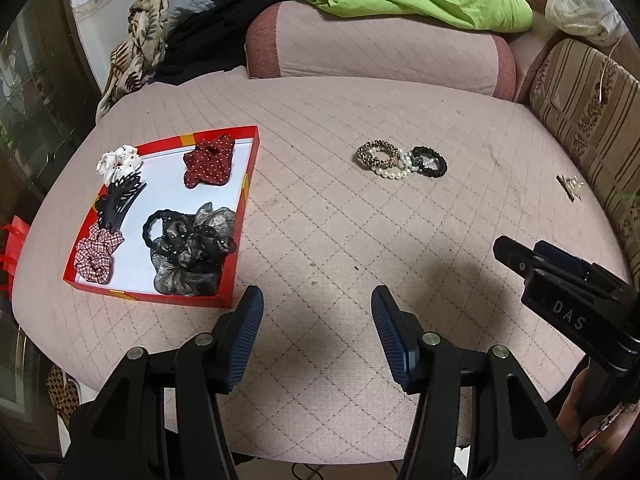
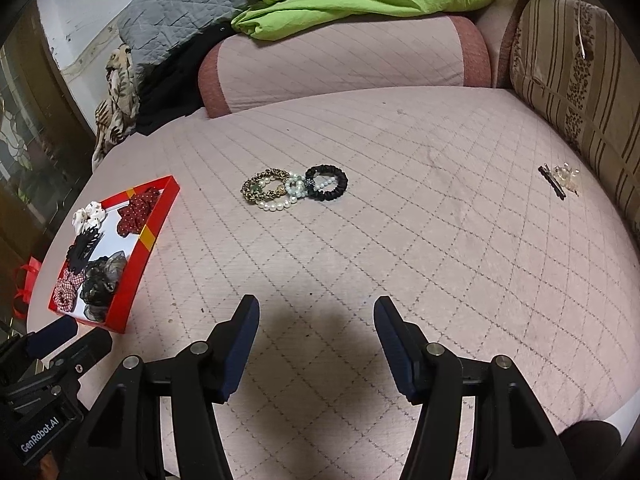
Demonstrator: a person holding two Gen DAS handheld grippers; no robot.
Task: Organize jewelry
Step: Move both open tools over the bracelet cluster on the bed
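Both grippers, the left gripper (image 1: 318,300) and the right gripper (image 2: 316,310), hover wide apart and empty over the near cushion (image 2: 400,260). The bracelet cluster (image 2: 294,188) lies at centre, well apart from the red tray (image 1: 244,200) on the left. Its rings overlap, perhaps interlinked, so a pinch could drag several together. The hair clip (image 2: 554,186), far right, is easily missed.

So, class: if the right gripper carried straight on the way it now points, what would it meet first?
Probably the bare quilted pink cover. The right gripper is open and empty, angled downward. The cluster of bracelets lies farther along that line, though depth is hard to judge.
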